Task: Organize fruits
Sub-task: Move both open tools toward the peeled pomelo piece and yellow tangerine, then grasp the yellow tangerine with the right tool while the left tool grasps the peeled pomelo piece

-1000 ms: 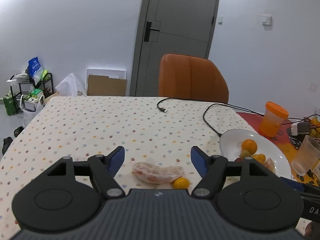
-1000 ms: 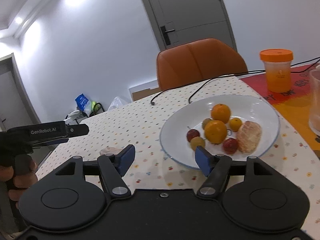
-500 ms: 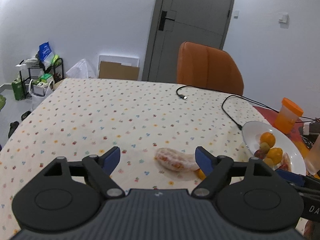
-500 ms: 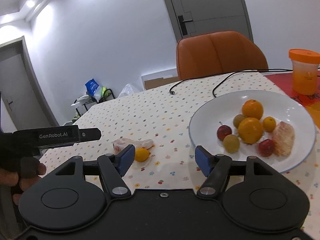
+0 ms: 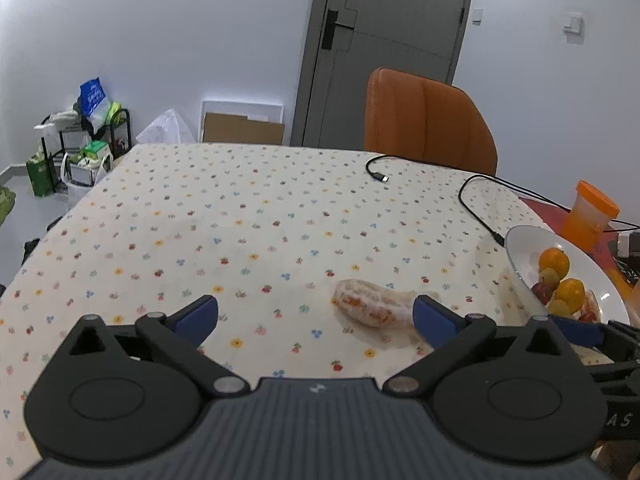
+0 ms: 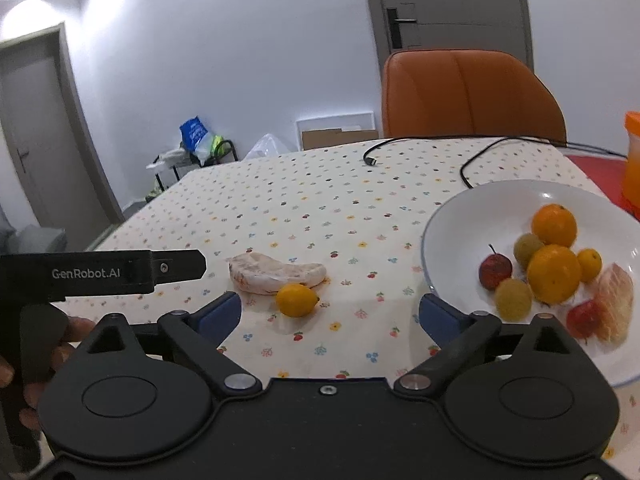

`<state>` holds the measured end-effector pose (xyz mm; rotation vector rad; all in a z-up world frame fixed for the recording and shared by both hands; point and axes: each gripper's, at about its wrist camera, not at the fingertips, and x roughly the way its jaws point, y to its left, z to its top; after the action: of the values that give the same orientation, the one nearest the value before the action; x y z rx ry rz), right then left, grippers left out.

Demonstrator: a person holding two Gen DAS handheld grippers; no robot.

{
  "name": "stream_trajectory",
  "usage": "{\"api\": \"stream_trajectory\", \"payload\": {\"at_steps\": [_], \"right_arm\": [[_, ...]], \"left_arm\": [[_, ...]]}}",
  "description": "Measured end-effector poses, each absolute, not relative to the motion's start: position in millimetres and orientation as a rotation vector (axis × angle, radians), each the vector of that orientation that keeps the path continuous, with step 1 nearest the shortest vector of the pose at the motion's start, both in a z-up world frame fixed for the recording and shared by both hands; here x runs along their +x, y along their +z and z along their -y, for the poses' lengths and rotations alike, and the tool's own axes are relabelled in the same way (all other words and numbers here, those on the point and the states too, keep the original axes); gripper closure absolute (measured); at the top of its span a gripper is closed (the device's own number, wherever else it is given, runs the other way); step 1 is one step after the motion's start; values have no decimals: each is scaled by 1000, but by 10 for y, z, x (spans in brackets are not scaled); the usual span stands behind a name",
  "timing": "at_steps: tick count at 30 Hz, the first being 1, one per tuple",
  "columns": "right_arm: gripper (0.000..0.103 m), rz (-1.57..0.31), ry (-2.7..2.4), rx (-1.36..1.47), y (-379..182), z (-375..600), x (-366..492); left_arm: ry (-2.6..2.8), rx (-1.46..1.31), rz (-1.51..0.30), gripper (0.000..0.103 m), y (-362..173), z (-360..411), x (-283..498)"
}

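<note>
A peeled citrus segment (image 6: 276, 276) lies on the counter (image 6: 320, 208), long axis left to right, a small yellow fruit (image 6: 297, 300) touching its near side. Right of both, a white plate (image 6: 448, 224) holds fruit. Both the left gripper (image 5: 316, 316) and right gripper (image 6: 330, 312) have fingers spread wide, empty. The left gripper's side reads "GenRobot.AI".

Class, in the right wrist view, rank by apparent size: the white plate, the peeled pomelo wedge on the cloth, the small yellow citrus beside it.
1. White plate
2. Peeled pomelo wedge
3. Small yellow citrus
</note>
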<state>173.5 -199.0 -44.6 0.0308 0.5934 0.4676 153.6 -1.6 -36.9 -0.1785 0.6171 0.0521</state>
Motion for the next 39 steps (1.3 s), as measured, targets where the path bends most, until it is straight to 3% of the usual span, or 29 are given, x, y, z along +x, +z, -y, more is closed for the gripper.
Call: {"api": "stream_trajectory", "payload": {"at_steps": [7,11,15,18,20,21,39], "right_arm": [[7,-603,507,-22,-450,1838,1792],[23,-630,536,-37,-470,1758,1849],[29,-638,537,-56,-485,1701,1919],[44,-652,542,-61,-531,1673,1984],[72,-665,550,-60,-588,1662,2015],[75,-643,544,-69,-599,1658,2002],[75,-541,530,28,-336,2165,1872]], "left_arm": [[76,-239,-646,0,-395,-207,1558],[97,-251,-647,0,-379,-311,1571],[112,-255,-646,0,-362,-374,1587],[108,-253,-647,0,-358,-371,1597],[103,-246,-646,0,-358,-356,1611],[100,-240,-645,0,-357,-334,1618],[39,-144,-642,1,-398,203,1851]]}}
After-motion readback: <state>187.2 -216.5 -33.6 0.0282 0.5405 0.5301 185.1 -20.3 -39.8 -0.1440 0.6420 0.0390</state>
